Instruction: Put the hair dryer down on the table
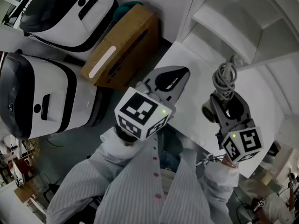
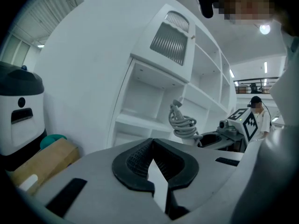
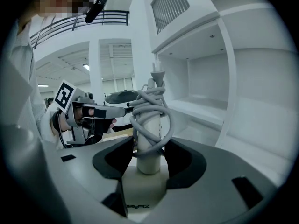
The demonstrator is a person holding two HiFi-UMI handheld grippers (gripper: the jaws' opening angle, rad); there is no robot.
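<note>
The hair dryer (image 1: 209, 111) is pale beige, with its grey cord (image 1: 226, 76) coiled round the handle. My right gripper (image 1: 229, 100) is shut on its body above the white table (image 1: 187, 59), near the table's right part. In the right gripper view the cord-wrapped handle (image 3: 149, 134) stands up between the jaws of the right gripper (image 3: 149, 148). My left gripper (image 1: 180, 74) hovers over the table's left edge, shut with nothing in it. In the left gripper view the left gripper (image 2: 152, 146) has its jaws meeting, and the coiled cord (image 2: 183, 120) shows beyond.
A white shelf unit (image 1: 243, 17) stands behind the table. On the floor to the left are a brown cardboard box (image 1: 121, 45) and two white-and-black machines (image 1: 65, 13) (image 1: 37, 92). The person's striped sleeves (image 1: 135, 185) fill the lower part of the head view.
</note>
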